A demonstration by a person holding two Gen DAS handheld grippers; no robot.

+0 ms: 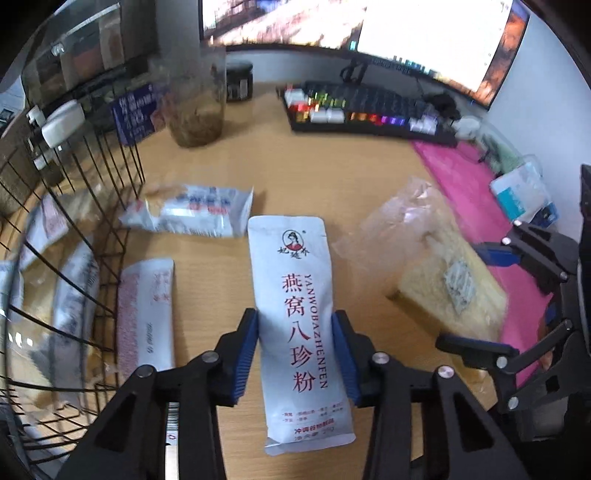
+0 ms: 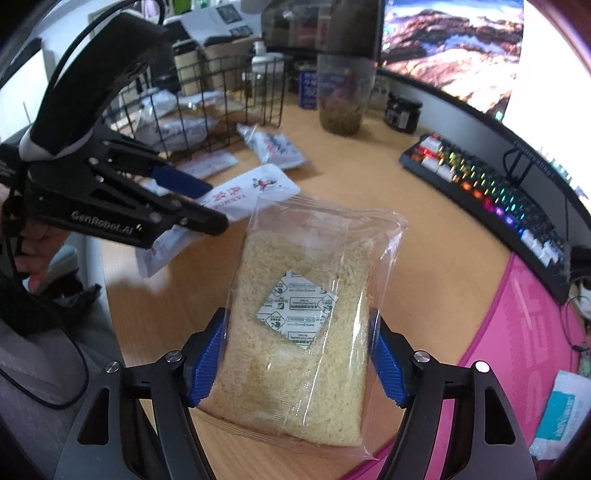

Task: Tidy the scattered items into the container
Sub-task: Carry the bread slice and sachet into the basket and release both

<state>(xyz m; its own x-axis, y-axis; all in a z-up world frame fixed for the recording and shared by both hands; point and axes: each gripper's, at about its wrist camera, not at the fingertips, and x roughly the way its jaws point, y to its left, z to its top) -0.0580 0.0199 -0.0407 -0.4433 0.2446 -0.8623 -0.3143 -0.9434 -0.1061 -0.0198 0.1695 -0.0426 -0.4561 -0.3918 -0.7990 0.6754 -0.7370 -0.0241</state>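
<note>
My left gripper is shut on a white sachet with red Chinese lettering, its blue pads pressing both long edges. My right gripper is shut on a clear-wrapped bread slice with a small desiccant packet on it. The bread also shows right of the sachet in the left wrist view. The black wire basket stands at the left with several sachets inside; it also shows in the right wrist view. Two more sachets lie on the desk beside it.
A glass jar and a dark jar stand at the back of the wooden desk. A lit keyboard, monitor and pink mat are to the right. A tissue pack lies on the mat.
</note>
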